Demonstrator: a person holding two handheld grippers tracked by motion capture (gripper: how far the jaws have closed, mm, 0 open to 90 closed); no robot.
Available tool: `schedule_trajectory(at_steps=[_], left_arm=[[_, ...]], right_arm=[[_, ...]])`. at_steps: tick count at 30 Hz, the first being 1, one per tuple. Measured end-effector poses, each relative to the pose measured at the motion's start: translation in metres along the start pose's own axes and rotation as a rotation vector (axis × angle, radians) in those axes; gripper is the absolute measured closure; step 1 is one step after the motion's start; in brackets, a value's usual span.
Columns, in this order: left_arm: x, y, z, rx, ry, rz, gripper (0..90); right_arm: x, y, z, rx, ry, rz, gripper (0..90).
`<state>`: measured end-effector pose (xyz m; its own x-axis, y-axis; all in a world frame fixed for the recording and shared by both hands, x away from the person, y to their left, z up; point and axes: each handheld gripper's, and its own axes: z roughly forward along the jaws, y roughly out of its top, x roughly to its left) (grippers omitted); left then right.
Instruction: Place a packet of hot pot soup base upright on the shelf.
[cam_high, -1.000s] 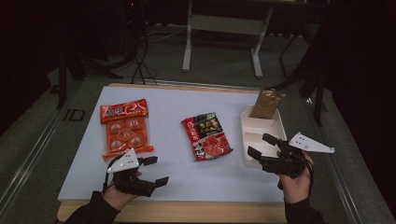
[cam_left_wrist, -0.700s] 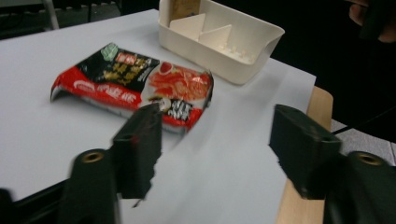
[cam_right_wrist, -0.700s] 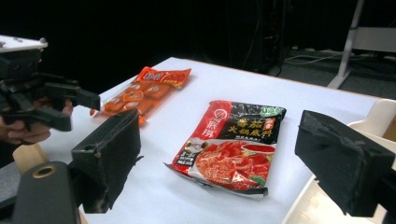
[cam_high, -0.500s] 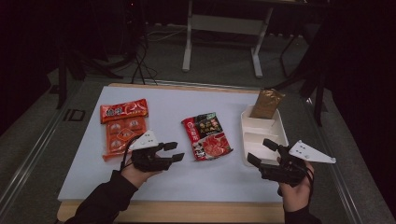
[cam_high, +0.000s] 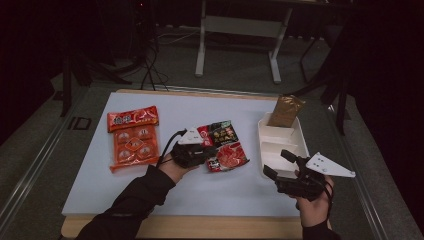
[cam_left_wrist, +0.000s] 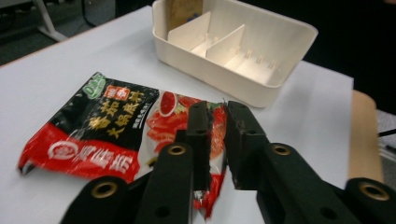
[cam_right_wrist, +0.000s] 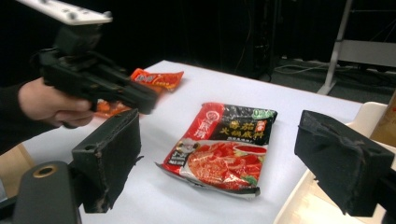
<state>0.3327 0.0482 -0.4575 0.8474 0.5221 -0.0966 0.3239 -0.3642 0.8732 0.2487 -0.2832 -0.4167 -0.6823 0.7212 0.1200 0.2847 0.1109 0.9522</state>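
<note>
- The left gripper (cam_high: 212, 156) has its jaws nearly together over the near left edge of the red-and-black soup-base packet (cam_high: 223, 145). In the left gripper view the jaws (cam_left_wrist: 218, 140) sit just above the foil with a thin slit between them, so I cannot tell whether they pinch the edge or merely hover on it.
- That packet lies flat in the middle of the white table (cam_high: 175, 107), printed face up. An edge grip looks like the sensible way to lift something so thin.
- The right gripper (cam_high: 280, 170) waits at the near right, jaws spread wide and holding nothing, just beside the near end of the cream divided tray (cam_high: 300, 135). It probably stands ready to receive the packet or steady the tray.
- A brown pouch (cam_high: 286, 111) stands tilted in the tray's far compartment; the nearer compartments look free.
- An orange multi-pack of snacks (cam_high: 132, 137) lies at the left, well apart from the packet.
- Between packet and tray the tabletop is bare. The tray's wall is the one thing to lift over.
</note>
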Motion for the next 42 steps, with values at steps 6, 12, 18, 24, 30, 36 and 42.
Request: schedule_trajectory(at_steps=[6,12,18,24,30,36,42], left_arm=[[-0.002,0.008,0.035,0.058,-0.019,0.030,88.6],[0.003,0.013,0.064,0.112,-0.024,0.027,89.5],[0.010,0.019,0.091,0.161,-0.037,0.040,89.6],[0.010,0.027,0.120,0.218,-0.041,0.034,89.9],[0.011,0.033,0.148,0.289,-0.027,0.014,89.9],[0.009,0.038,0.169,0.352,-0.029,0.018,90.0],[0.007,0.035,0.181,0.412,-0.042,0.004,90.0]], right_arm=[[0.000,0.001,-0.002,-0.006,0.005,-0.010,14.2],[-0.001,0.001,-0.002,-0.004,0.018,-0.017,14.2],[-0.003,0.000,-0.002,0.001,0.011,-0.016,14.3],[-0.004,0.000,-0.005,-0.015,0.012,-0.007,14.3],[-0.007,-0.001,-0.005,-0.013,0.022,0.000,14.3],[-0.008,-0.003,-0.004,-0.008,0.033,0.006,14.3],[-0.007,-0.002,-0.004,-0.006,0.038,0.002,14.3]])
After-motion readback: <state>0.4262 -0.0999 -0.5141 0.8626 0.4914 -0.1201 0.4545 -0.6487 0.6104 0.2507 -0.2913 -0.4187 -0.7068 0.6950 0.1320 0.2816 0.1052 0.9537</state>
